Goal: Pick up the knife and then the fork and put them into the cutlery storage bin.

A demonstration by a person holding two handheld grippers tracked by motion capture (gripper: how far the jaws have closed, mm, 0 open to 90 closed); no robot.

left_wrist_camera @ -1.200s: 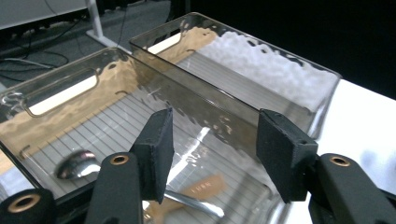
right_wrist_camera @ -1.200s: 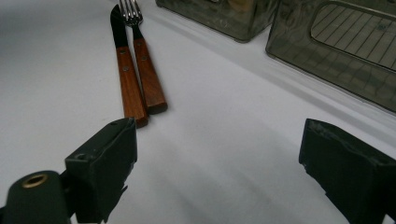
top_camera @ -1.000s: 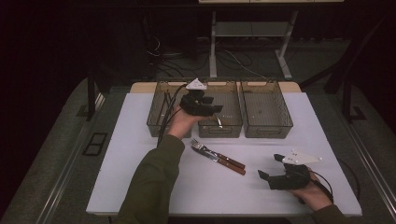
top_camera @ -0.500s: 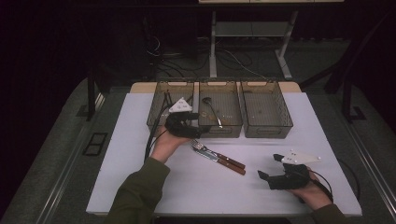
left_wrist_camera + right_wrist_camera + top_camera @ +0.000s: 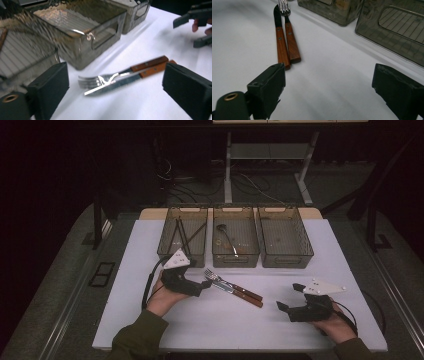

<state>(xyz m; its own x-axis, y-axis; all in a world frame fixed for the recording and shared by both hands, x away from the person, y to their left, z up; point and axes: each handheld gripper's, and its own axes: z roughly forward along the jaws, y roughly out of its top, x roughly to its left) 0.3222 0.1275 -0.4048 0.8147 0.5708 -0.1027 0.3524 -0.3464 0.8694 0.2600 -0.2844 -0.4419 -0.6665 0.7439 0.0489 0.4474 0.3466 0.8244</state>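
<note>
A fork (image 5: 214, 277) and knife (image 5: 235, 294), both wooden-handled, lie side by side and touching on the white tabletop (image 5: 150, 245), just in front of the middle of three mesh bins (image 5: 235, 257). The left gripper (image 5: 200, 287) sits low just beside the fork's tines, its jaws having just been opening; they stand wide with nothing between the pads, the cutlery lying ahead of them in the left gripper view. The right gripper (image 5: 287, 300) rests near the tabletop's front right, well apart from the handles, jaws wide and empty. A spoon (image 5: 227, 240) lies in the middle bin.
</note>
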